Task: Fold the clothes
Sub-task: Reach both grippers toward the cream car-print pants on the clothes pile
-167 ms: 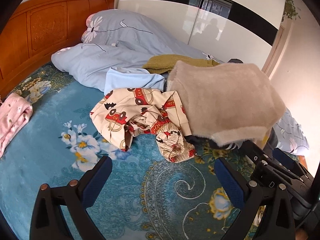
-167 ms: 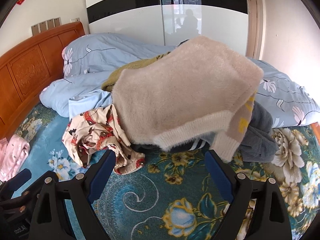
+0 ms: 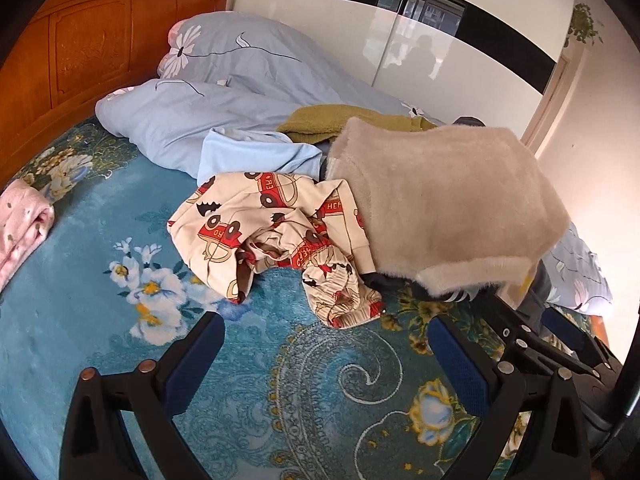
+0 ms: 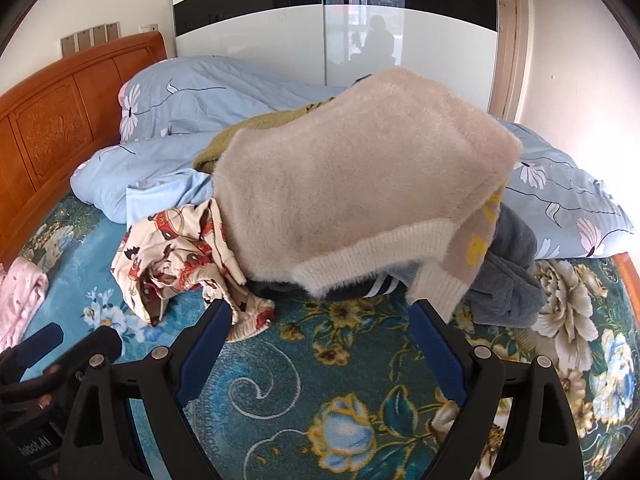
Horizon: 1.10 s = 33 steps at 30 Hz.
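A pile of clothes lies on the bed. On top is a fuzzy beige sweater (image 3: 440,204) (image 4: 360,184) with white ribbed cuffs. Left of it lies a cream garment with red car prints (image 3: 276,236) (image 4: 176,256). Under and behind are a light blue garment (image 3: 252,152), an olive one (image 3: 332,120) and a grey one (image 4: 512,276). My left gripper (image 3: 326,354) is open and empty, just in front of the printed garment. My right gripper (image 4: 320,336) is open and empty, just in front of the sweater's hem.
The bed has a blue floral cover (image 3: 120,264) (image 4: 320,392). A light blue duvet (image 3: 208,108) (image 4: 560,196) lies behind the pile. A folded pink garment (image 3: 20,224) (image 4: 20,296) sits at the far left. A wooden headboard (image 3: 80,48) and a white wardrobe (image 4: 320,40) stand beyond.
Both views show the pile very slightly closer; the grippers stay open and empty.
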### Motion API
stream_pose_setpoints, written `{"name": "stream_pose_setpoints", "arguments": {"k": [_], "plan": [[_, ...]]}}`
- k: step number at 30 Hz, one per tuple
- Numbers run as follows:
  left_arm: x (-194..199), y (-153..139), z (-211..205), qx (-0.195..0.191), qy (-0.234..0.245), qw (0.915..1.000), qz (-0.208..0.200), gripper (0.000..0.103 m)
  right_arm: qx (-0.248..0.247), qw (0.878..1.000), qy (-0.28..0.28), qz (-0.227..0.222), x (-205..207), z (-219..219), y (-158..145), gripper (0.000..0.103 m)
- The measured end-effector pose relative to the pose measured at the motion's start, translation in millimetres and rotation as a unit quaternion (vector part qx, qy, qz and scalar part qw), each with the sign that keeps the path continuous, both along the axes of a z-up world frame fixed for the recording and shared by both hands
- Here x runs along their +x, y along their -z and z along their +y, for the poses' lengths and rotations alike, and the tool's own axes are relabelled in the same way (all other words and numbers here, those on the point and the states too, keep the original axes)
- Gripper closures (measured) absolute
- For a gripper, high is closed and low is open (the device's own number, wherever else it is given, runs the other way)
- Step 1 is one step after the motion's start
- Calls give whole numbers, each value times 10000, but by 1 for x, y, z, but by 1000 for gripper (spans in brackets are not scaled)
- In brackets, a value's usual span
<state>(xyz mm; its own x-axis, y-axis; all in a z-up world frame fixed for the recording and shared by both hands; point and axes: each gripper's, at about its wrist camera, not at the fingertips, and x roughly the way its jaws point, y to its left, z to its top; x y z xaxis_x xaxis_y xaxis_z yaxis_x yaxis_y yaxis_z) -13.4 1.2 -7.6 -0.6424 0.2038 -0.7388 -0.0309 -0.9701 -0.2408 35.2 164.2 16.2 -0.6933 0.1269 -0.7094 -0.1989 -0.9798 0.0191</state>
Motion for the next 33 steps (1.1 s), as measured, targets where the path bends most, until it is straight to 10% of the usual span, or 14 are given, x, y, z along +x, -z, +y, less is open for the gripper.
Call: {"name": "stream_pose_setpoints", "arguments": {"k": [25,33], "plan": [[-25,29,-34,171,172,9979,-601,0,474,9958,-282,-730,-36,-33,23,12],[11,49,-128,451,-917,9934,-513,0,688,9833,-1133,-1245,-72,-79,53,12]]}}
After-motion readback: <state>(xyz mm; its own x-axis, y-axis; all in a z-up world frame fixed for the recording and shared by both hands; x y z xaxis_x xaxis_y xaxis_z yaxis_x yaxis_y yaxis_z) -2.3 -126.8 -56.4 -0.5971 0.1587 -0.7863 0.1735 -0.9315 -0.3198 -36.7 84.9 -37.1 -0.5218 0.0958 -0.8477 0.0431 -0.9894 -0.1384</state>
